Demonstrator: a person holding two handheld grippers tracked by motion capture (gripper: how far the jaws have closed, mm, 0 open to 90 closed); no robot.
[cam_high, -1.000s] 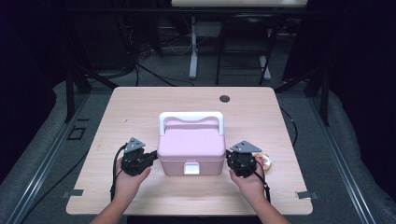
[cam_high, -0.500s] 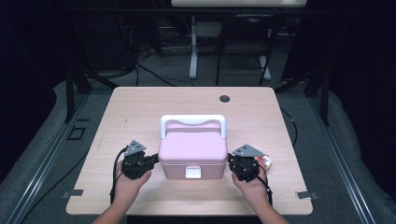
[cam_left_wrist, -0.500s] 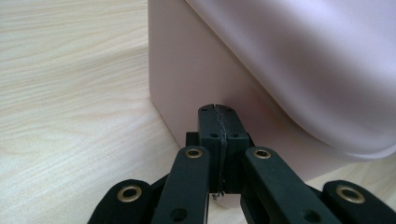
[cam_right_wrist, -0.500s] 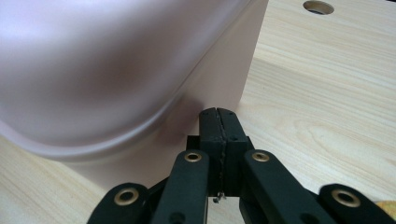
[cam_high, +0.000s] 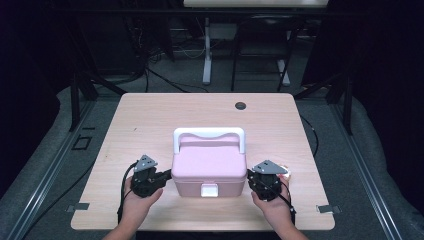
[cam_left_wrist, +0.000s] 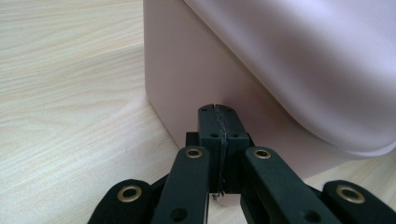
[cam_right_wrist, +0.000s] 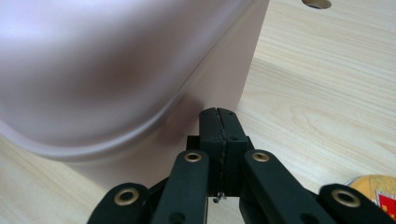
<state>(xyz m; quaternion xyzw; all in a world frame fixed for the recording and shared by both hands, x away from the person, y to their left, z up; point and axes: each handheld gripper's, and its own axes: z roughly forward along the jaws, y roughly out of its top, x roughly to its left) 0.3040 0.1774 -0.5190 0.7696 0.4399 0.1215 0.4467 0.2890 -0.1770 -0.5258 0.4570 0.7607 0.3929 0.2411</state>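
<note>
Left hand (cam_high: 141, 196) and right hand (cam_high: 270, 202) at near edge of tabletop (cam_high: 150, 120), each holding gripper. Left gripper (cam_high: 167, 176): jaws pressed together, nothing between them, tips at left side of pink box (cam_high: 209, 167). Right gripper (cam_high: 249, 179): jaws pressed together too, nothing held, tips at box's right side. Box sits between grippers, near front of tabletop, lid down, white latch (cam_high: 209, 190) facing person, white handle (cam_high: 209, 134) up behind lid. Small yellow-and-red thing (cam_high: 286, 172) just right of right gripper. Far back: dark round hole (cam_high: 240, 105) in tabletop.
</note>
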